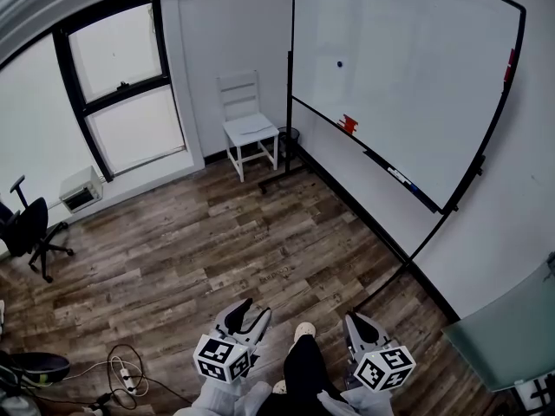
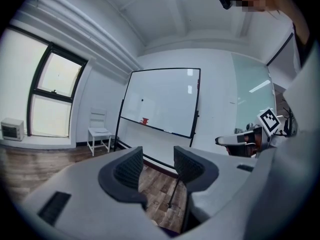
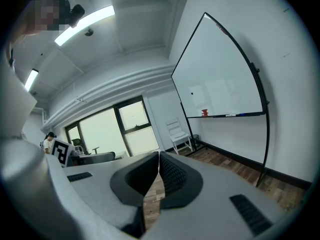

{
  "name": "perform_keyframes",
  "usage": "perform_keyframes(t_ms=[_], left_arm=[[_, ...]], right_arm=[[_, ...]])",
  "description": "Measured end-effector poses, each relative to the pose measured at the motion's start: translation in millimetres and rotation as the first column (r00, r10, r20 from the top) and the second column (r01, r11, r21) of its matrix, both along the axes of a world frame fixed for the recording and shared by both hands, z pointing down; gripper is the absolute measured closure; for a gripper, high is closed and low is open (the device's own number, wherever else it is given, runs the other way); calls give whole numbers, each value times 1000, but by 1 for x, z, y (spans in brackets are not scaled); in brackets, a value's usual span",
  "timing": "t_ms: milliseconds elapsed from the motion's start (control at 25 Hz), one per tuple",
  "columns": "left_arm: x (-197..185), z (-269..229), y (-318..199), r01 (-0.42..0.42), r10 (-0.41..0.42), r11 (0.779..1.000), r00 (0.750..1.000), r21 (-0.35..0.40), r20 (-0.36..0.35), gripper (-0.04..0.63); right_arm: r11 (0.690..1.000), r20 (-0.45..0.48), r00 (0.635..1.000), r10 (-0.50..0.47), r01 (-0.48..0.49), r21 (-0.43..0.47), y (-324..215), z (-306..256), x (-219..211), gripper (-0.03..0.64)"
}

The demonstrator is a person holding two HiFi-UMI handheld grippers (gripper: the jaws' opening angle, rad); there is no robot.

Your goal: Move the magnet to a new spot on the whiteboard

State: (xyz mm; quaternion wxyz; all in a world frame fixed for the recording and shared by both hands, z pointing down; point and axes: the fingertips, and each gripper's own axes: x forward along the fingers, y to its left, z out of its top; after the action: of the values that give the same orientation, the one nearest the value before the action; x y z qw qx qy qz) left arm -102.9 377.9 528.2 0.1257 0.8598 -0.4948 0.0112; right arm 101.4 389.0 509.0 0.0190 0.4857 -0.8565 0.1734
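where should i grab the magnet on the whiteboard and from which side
Pinch the magnet by its opposite edges, coming straight at the whiteboard from the room side. It shows as a small dark dot flat on the upright board, so probably only its rim offers a hold. Its exact shape is too small to tell.

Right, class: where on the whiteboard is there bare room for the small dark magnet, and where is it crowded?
Bare: the large white whiteboard everywhere right of the small dark round magnet, up to its black frame. Crowded: the bottom tray, with a red object and markers.
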Motion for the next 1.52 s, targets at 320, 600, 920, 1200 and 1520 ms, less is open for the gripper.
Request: perform_keyframes(t_ms=[320, 600, 920, 1200, 1520], left_arm=[[-1, -2, -52, 9, -9, 1000, 1000, -1, -10, 408], [1, -12, -116, 13, -13, 1000, 1000, 1, -18, 408], [15, -18, -183, 8, -8, 1000, 1000, -7, -25, 408], [18, -16, -225, 9, -9, 1000, 1000, -17, -16, 408], [16, -17, -265, 23, -23, 1000, 1000, -19, -7, 408]], right_arm=[[1000, -1, 1000, -21, 21, -17, -52, 1, -1, 588], [999, -1, 999, -48, 48, -14, -122, -9, -7, 588], [998, -1, 998, -58, 58, -25, -189, -13, 3, 588], [997, 22, 998, -67, 67, -30, -235, -14, 5, 588], [996, 32, 996, -81, 82, -38, -279, -11, 4, 588]])
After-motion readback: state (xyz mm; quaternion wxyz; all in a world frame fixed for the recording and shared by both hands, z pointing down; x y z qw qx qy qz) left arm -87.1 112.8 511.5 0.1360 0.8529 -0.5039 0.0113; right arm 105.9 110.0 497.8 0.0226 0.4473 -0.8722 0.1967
